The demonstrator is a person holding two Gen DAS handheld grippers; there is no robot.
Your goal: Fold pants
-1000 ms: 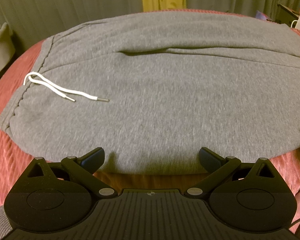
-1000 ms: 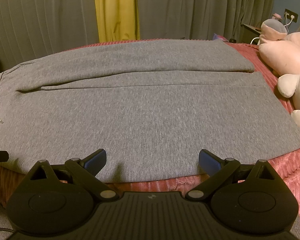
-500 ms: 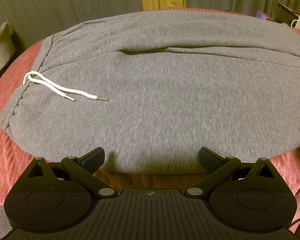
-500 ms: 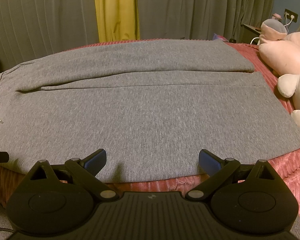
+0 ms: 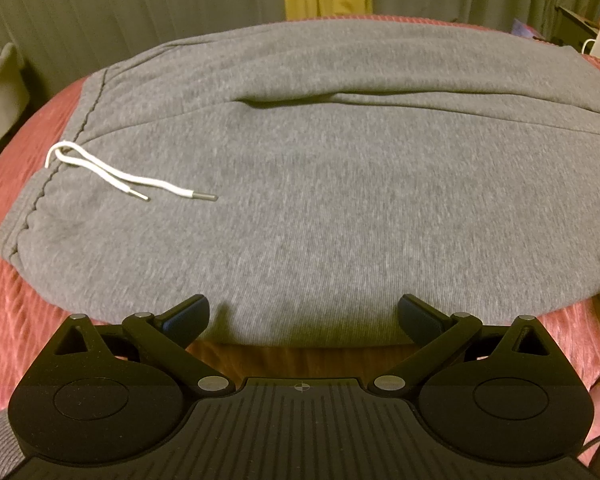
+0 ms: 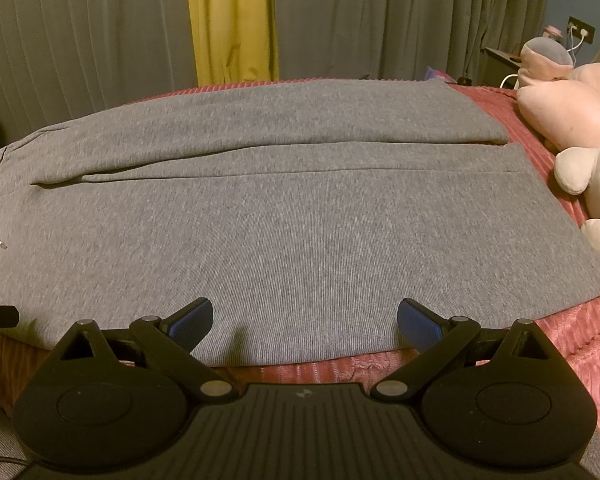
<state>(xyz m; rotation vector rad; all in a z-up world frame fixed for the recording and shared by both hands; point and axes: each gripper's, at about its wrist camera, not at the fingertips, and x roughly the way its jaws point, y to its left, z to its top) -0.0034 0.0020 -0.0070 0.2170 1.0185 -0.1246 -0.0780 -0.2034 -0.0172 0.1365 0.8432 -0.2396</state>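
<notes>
Grey sweatpants [image 5: 320, 184] spread flat across a pink ribbed bedspread [image 5: 4, 320], waistband toward the left, both legs running to the right, far leg lapping over the near one along a long crease. White drawstring [image 5: 112, 174] trailing from the waistband onto the grey fabric, two metal-tipped ends lying apart. Left gripper [image 5: 303, 316] poised at the near edge of the pants close to the waistband end, jaws spread wide, nothing between them, blue-padded fingertips [image 5: 186, 314] over the hem of fabric. Right gripper [image 6: 305, 318] likewise at the near edge, farther along the leg toward the cuffs, jaws wide and empty, blue pads [image 6: 418, 322] just above the cloth. Pink and cream plush toys [image 6: 568, 120] heaped on the bedspread beyond the leg ends, at right. Grey curtains [image 6: 380, 20] behind the bed, with a yellow curtain panel [image 6: 232, 20] between them.
</notes>
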